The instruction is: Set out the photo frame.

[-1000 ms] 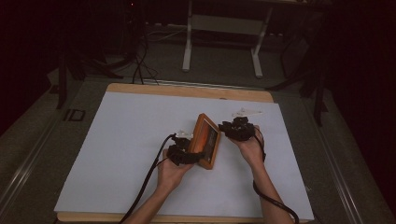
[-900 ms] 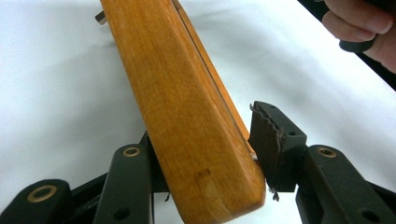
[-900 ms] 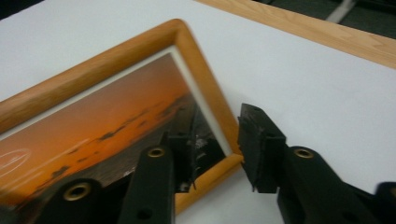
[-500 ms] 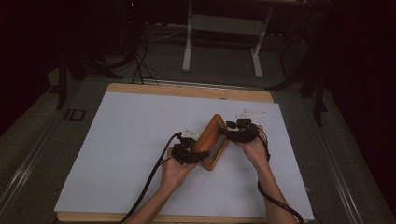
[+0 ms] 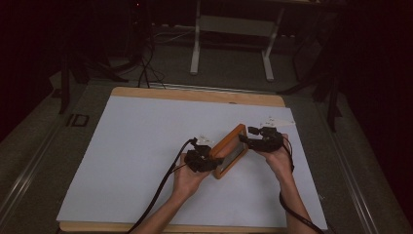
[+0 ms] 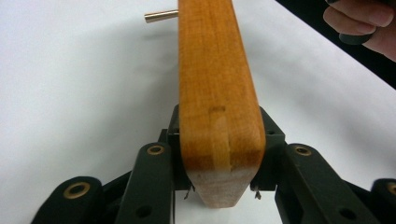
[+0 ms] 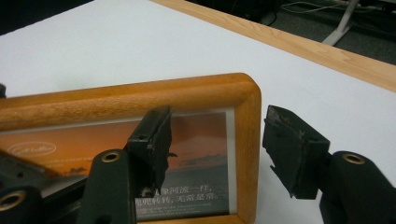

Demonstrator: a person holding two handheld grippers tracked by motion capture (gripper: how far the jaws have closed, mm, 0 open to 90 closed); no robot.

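1. one wooden photo frame (image 5: 230, 150) sits right of the middle of the white sheet (image 5: 146, 146), tipped up on its edge between two grippers. behind its glass is a sunset print (image 7: 196, 158) with small white lettering.
2. left gripper (image 6: 219, 172) is clamped tight on the frame's near end, jaws pressed on both faces. the wood is smooth, orange-brown, with rounded corners and a paler joint showing. a small brass-coloured pin (image 6: 161, 17) sticks out of its side.
3. right gripper (image 7: 215, 144) is spread wide, one jaw in front of the glass, the other past the frame's side rail, gripping nothing.
4. lots of bare sheet to the left; the table's wooden edge (image 5: 195, 93) runs along the far side.
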